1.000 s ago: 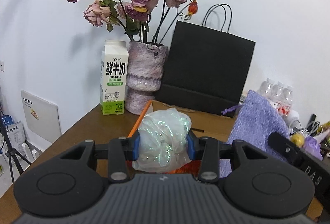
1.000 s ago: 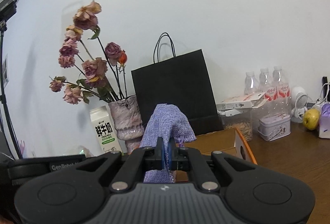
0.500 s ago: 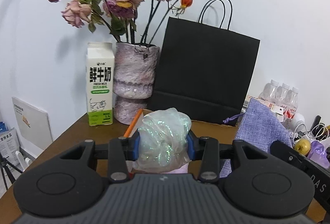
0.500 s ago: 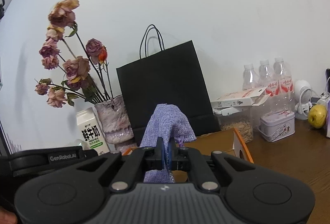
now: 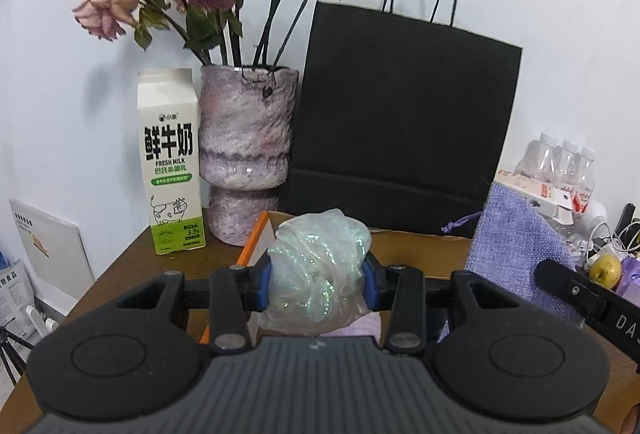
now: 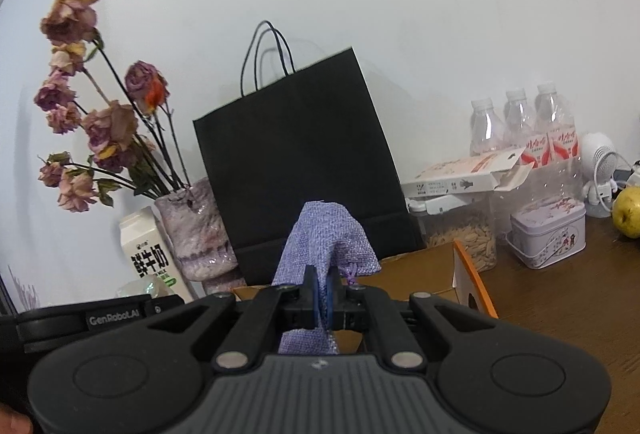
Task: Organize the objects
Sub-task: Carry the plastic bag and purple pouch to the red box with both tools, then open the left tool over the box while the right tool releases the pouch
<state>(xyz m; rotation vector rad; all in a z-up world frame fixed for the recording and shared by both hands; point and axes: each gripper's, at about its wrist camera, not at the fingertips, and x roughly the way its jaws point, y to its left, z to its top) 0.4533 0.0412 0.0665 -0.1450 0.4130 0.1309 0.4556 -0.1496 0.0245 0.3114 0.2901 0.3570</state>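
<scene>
Left gripper (image 5: 318, 284) is up over the cardboard box (image 5: 416, 246), its blue pads (image 5: 262, 284) squeezed in on a crumpled iridescent plastic bundle (image 5: 318, 274), which bulges out above and below the fingers. Something pale lilac shows just beneath the bundle, though it's too hidden by the gripper body to name. Over on the right, the right gripper (image 6: 325, 296) has its fingers pinched almost together on a fold of the purple woven pouch (image 6: 326, 238), and the pouch drapes up and over the fingertips with its drawstring hanging at the side. From the left wrist view that same pouch (image 5: 516, 246) hangs just to the right of the plastic bundle, above the box's far side. Behind the box stands the black paper bag (image 5: 404, 114) against the wall, the vase of dried roses (image 5: 248, 154) touching its left edge, and the milk carton (image 5: 170, 162) just beside the vase. Off right on the wooden table (image 6: 560, 306): a tin (image 6: 548, 234), a seed jar (image 6: 460, 234), water bottles (image 6: 524, 126) and a yellow-green fruit (image 6: 630, 212).
</scene>
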